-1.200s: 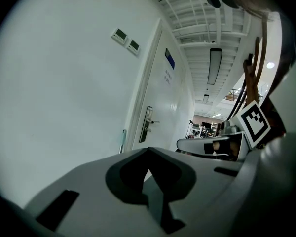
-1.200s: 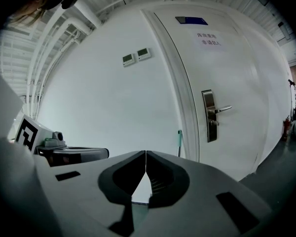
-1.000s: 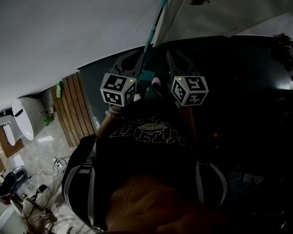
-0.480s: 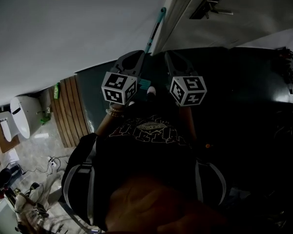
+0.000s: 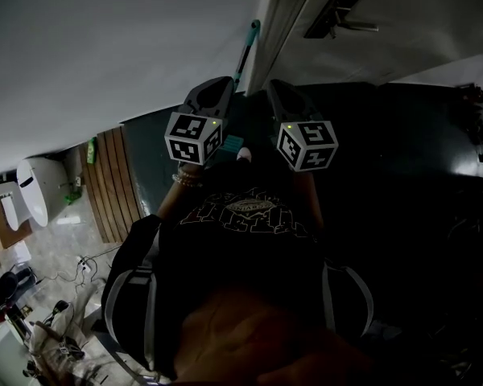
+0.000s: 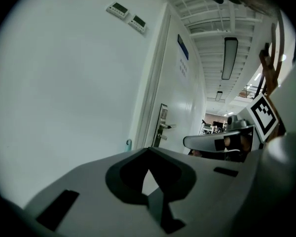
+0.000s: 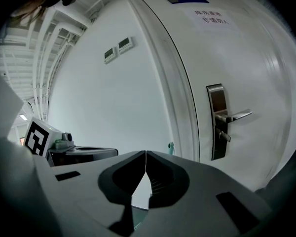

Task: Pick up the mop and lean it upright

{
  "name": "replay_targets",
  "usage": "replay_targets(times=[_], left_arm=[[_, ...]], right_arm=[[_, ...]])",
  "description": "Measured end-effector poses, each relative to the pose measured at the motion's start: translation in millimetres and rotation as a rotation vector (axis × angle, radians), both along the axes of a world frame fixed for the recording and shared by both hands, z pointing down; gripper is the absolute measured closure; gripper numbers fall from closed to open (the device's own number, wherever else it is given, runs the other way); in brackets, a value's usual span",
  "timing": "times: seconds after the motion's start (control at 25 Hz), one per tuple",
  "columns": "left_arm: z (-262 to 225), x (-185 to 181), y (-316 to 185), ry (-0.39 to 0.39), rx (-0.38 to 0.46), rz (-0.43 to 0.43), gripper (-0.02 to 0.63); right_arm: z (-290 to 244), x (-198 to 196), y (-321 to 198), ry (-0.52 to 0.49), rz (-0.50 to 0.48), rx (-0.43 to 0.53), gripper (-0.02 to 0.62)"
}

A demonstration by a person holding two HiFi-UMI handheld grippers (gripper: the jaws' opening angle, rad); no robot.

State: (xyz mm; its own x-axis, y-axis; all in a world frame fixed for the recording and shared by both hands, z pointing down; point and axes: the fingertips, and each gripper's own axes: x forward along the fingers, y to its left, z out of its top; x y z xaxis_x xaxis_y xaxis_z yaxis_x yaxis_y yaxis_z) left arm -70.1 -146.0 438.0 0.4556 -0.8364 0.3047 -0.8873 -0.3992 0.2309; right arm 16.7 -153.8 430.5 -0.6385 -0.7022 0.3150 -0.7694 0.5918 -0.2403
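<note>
Mop (image 5: pixel 249 37) leans on the wall (image 5: pixel 105 55) beside the door frame (image 5: pixel 278 14). The left hand-held gripper (image 5: pixel 224 82) and right hand-held gripper (image 5: pixel 272 84) are closed and empty. Likely risk: the handle slips along the smooth wall.

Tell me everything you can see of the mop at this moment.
The mop has a thin dark shaft with a teal top end and a teal piece low down. It stands almost upright, its top seemingly against the wall beside the door frame. The left tongs hide its middle; they and the right tongs are shut, neither holding it.
</note>
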Motion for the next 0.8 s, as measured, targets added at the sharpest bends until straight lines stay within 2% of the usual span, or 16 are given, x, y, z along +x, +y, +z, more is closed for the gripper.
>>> replay_targets(times=[0.28,0.8], left_arm=[[12.8,1.7,-26.4,-0.027,-0.014,-0.002,0.560],[35.9,8.8,-74.5,-0.086,-0.055,0.066,0.558]], right_arm=[[4.6,8.3,-13.8,-0.004,0.006,-0.008,0.575],[4.1,28.5,-25.5,-0.015,0.124,-0.025,0.575]])
